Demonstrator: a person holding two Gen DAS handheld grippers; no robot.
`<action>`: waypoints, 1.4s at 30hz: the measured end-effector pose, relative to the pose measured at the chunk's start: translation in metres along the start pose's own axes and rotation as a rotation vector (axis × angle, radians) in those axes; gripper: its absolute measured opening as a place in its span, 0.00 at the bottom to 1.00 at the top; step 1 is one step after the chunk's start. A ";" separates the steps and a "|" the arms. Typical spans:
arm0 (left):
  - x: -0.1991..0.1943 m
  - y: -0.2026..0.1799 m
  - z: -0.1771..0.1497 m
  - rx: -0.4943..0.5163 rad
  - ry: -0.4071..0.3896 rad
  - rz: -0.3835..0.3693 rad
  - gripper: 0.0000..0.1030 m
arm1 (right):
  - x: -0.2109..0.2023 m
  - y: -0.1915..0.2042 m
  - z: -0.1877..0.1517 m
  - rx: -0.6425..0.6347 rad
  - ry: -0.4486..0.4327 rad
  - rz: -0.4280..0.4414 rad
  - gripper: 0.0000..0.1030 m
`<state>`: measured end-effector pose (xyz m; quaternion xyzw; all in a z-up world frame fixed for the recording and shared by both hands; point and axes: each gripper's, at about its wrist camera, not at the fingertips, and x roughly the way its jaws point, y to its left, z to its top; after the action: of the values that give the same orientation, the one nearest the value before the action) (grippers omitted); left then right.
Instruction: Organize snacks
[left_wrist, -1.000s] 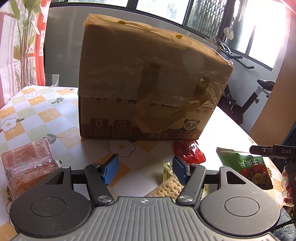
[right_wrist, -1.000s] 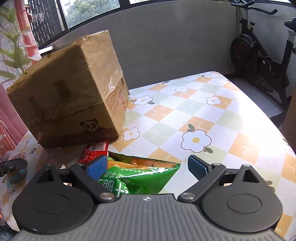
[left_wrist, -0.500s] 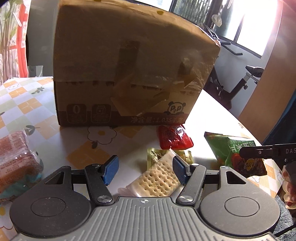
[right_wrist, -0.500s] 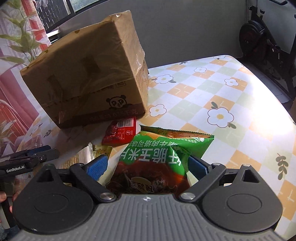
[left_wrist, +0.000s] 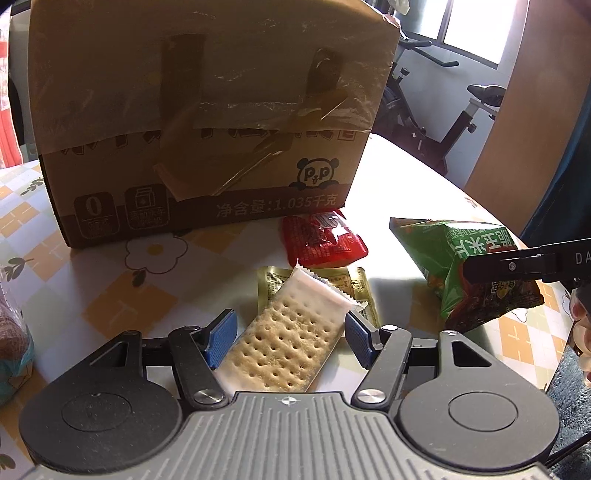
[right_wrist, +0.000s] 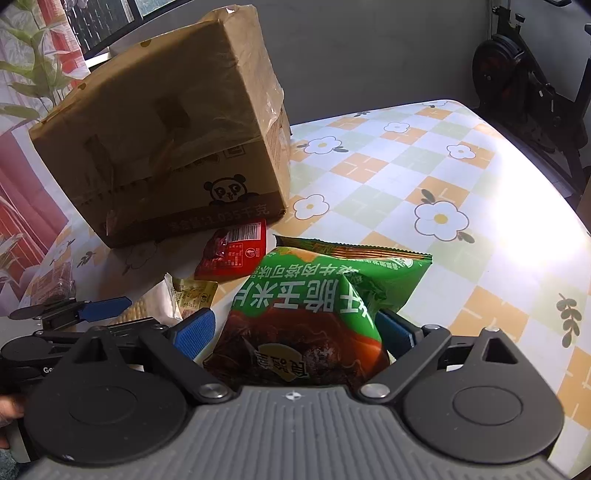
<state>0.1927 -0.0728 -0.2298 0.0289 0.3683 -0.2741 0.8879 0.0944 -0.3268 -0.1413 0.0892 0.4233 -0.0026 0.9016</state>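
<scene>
Tabletop (left_wrist: 110, 288): cracker pack (left_wrist: 288, 343) between left claw's (left_wrist: 289, 334) spread fingers.

Hard daylight pours through the window (left_wrist: 469, 31), blowing the tablecloth (right_wrist: 517, 206) to white glare, box (left_wrist: 207, 110) face shadowed, fisheye edges bending.

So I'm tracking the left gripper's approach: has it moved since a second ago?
Yes. The left gripper advanced toward the cardboard box, and now straddles the cracker pack.
</scene>
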 end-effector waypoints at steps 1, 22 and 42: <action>-0.002 0.002 -0.001 -0.009 -0.003 0.011 0.65 | 0.001 0.000 0.000 0.000 0.001 -0.002 0.93; -0.025 0.043 -0.018 -0.203 -0.045 0.218 0.61 | -0.001 0.003 -0.001 -0.103 -0.041 -0.108 0.92; -0.025 0.051 -0.018 -0.240 -0.062 0.258 0.61 | -0.010 -0.004 0.006 -0.061 -0.090 -0.117 0.93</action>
<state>0.1927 -0.0138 -0.2342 -0.0388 0.3640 -0.1129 0.9237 0.0923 -0.3327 -0.1299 0.0364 0.3868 -0.0462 0.9203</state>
